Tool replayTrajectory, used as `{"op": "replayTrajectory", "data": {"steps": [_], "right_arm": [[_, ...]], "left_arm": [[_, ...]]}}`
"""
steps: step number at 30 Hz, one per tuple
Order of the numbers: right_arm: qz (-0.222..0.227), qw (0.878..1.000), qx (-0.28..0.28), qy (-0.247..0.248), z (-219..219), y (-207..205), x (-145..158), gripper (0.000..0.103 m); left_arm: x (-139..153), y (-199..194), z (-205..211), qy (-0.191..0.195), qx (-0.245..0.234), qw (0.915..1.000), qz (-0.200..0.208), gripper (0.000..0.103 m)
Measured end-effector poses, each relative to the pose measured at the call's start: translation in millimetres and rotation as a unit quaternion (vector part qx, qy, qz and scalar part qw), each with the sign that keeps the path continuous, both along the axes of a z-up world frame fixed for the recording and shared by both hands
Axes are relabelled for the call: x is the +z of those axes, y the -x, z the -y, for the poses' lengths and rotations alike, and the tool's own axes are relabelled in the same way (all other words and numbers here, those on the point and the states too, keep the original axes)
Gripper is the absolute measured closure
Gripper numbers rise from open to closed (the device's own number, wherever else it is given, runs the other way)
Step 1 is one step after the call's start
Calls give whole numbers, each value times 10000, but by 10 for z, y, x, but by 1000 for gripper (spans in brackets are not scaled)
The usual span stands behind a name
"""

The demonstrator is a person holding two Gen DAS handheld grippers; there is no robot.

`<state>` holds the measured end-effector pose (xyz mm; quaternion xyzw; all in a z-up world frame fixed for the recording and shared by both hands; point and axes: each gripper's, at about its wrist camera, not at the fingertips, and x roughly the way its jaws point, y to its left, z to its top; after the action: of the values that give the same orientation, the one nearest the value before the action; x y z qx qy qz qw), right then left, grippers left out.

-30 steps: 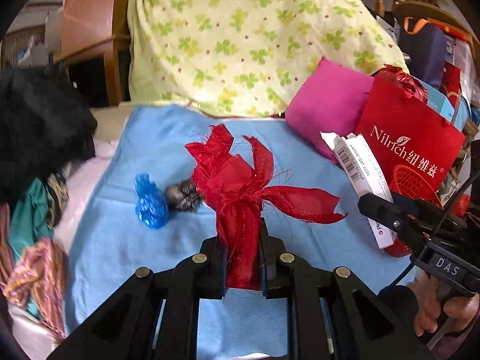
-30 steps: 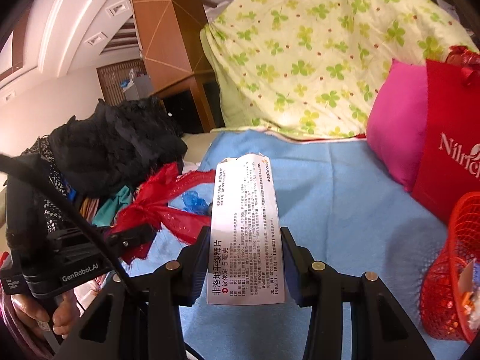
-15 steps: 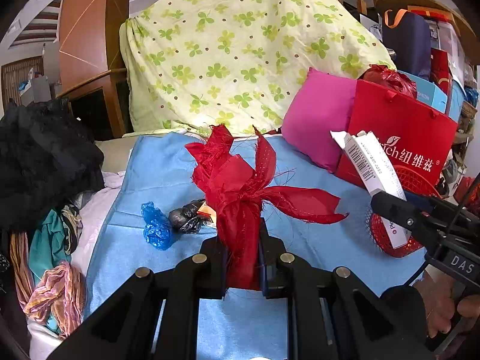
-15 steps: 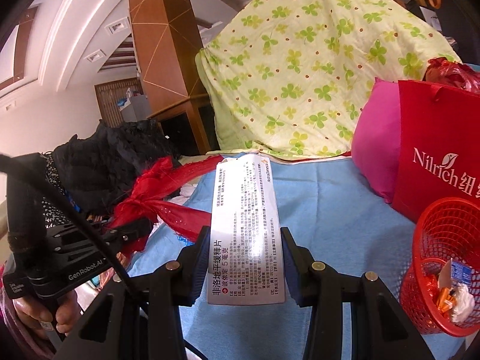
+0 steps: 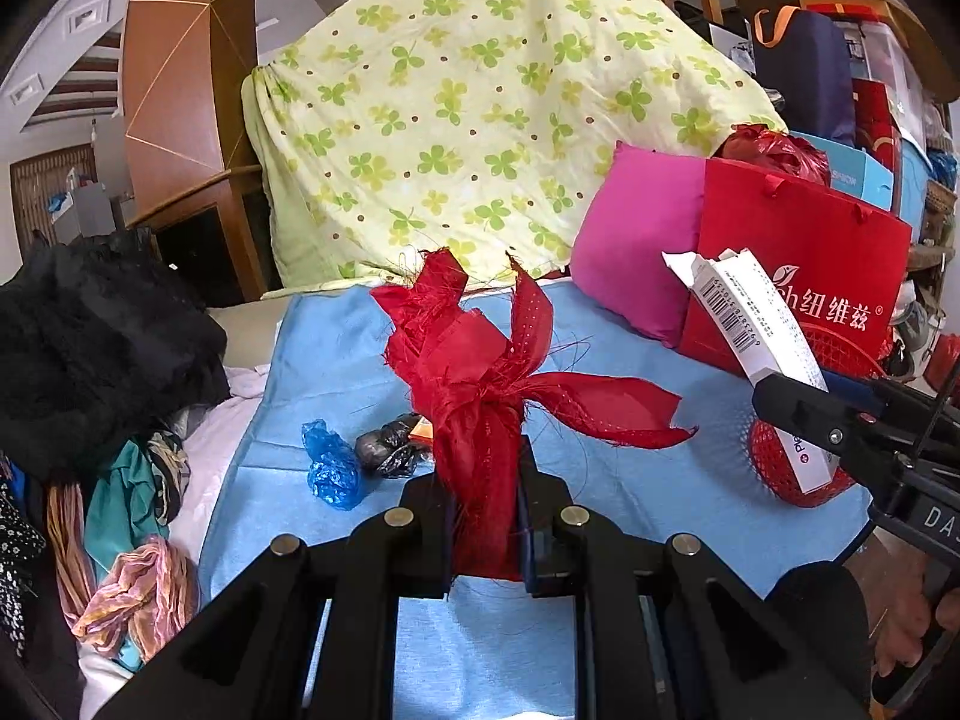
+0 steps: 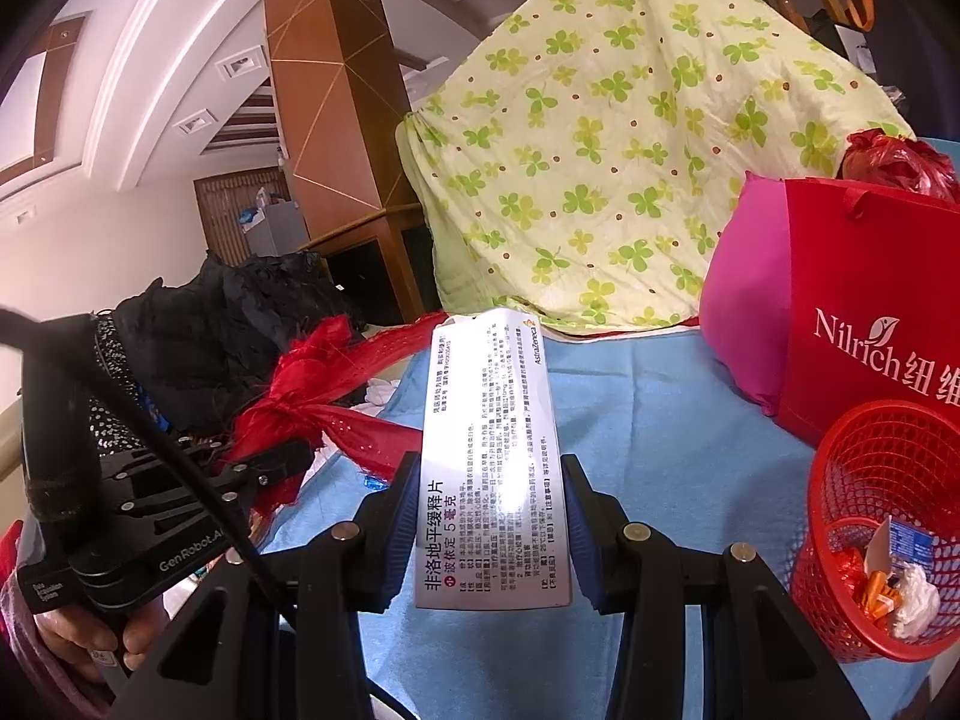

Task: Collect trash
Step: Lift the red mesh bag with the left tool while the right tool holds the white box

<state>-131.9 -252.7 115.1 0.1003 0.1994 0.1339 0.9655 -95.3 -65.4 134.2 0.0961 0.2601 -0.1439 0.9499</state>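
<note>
My left gripper is shut on a frayed red ribbon bow and holds it above the blue sheet. My right gripper is shut on a white medicine box; the box also shows in the left wrist view, just left of the red mesh trash basket. The basket holds several scraps. A crumpled blue plastic piece and a black wad lie on the sheet beyond the left gripper.
A red paper bag and a pink cushion stand behind the basket. A green-patterned quilt is piled at the back. Dark and coloured clothes lie heaped at the left edge.
Both grippers have risen and tilted up with their loads. The basket has come further into the right wrist view. The blue plastic and black wad stay put.
</note>
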Motion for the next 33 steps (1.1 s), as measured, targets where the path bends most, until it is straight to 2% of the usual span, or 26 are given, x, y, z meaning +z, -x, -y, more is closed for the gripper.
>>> {"op": "replayTrajectory", "data": {"steps": [10, 33], "right_arm": [[41, 10000, -2, -7, 18, 47, 10, 56], [-45, 9998, -121, -155, 115, 123, -18, 56]], "left_arm": [[18, 79, 55, -81, -26, 9999, 88, 86], [-24, 84, 216, -203, -134, 9997, 7, 86]]}}
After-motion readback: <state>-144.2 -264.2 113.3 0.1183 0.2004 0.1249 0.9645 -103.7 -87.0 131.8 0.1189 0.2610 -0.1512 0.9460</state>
